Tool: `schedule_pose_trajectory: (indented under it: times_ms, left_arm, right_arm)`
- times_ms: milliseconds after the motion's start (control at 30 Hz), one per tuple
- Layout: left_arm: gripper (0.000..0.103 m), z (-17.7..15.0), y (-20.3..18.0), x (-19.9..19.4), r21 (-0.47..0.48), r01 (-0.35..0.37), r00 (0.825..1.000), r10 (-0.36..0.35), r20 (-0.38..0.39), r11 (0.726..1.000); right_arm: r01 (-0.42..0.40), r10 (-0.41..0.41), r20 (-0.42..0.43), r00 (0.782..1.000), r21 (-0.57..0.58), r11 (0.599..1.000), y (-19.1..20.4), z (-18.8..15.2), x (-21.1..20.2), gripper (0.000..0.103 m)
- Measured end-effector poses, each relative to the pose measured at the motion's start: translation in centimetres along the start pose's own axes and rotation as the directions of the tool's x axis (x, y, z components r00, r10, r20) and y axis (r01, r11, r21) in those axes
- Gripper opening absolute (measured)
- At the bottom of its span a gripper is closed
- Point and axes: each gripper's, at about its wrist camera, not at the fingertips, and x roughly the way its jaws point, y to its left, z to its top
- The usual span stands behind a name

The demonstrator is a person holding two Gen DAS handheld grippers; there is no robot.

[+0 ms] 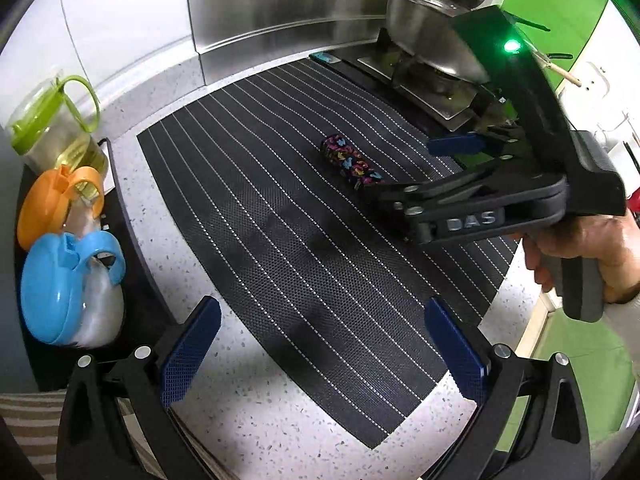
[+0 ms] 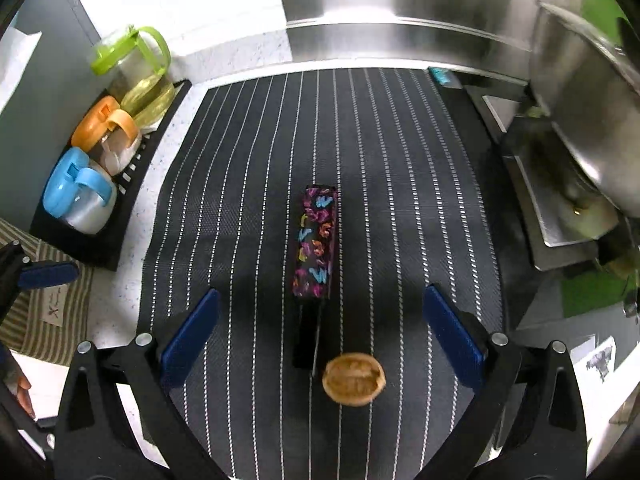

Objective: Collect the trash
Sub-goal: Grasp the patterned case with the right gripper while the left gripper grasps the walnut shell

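An empty walnut shell half [image 2: 354, 378] lies hollow side up on the black, white-striped mat [image 2: 400, 200]. My right gripper [image 2: 322, 294] hangs over it, open, its blue pads well clear on either side. Just beyond the shell lies a long black packet with bright print [image 2: 316, 240]. In the left wrist view that packet [image 1: 350, 162] lies mid-mat, and a hand holds the right gripper [image 1: 416, 168] right beside it; the shell is hidden there. My left gripper [image 1: 323, 304] is open and empty over the mat's near edge [image 1: 280, 220].
Three lidded jugs, green [image 1: 52, 120], orange [image 1: 56, 204] and blue [image 1: 68, 288], stand on a black tray at the left. A steel pot [image 1: 424, 28] sits on the stove at the back right. A striped cloth [image 2: 52, 304] lies at the lower left on the speckled counter.
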Motion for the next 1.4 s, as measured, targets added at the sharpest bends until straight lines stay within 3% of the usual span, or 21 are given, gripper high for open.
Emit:
schedule_pose_trajectory:
  times_ms: [33,133,300,367,633,867,1133,1400]
  left_arm:
    - [0.097,0.0,0.1,0.1,-0.001,0.001,1.0,-0.001,-0.002,1.0]
    - [0.097,0.0,0.4,0.5,-0.009,0.004,1.0,-0.004,-0.008,1.0]
    - [0.097,-0.1,0.9,0.9,-0.019,0.009,1.0,-0.009,-0.015,1.0]
    - [0.097,-0.1,1.1,0.9,-0.023,0.01,1.0,-0.01,-0.014,1.0]
    - [0.097,0.2,1.2,0.8,-0.023,0.011,1.0,-0.012,-0.008,1.0]
    - [0.097,0.8,0.1,-0.1,0.0,0.014,1.0,-0.014,0.01,1.0]
    - [0.097,2.5,-2.5,0.4,0.054,0.029,0.999,-0.03,0.032,0.998]
    - [0.097,4.5,-5.8,3.0,0.123,0.037,0.999,-0.04,0.026,0.992]
  right_arm:
    - [0.003,-0.003,-0.01,1.0,-0.002,1.0,0.1,0.2,0.4,0.078]
    - [-0.004,0.004,-0.03,1.0,-0.014,1.0,0.3,0.5,1.7,0.069]
    - [-0.002,0.0,-0.054,0.999,-0.038,0.999,1.0,0.8,2.9,0.04]
    - [0.004,-0.007,-0.057,0.998,-0.044,0.999,1.1,0.9,3.1,0.023]
    - [-0.041,0.041,-0.036,0.999,-0.011,0.999,1.1,1.0,1.9,0.023]
    - [-0.067,0.066,0.032,0.997,0.022,0.998,0.6,0.6,-2.6,0.022]
    - [-0.012,0.005,0.108,0.994,0.066,0.998,-3.0,-1.2,-8.4,0.022]
    - [0.044,-0.058,0.111,0.992,0.127,0.991,-7.2,-3.8,-11.0,0.022]
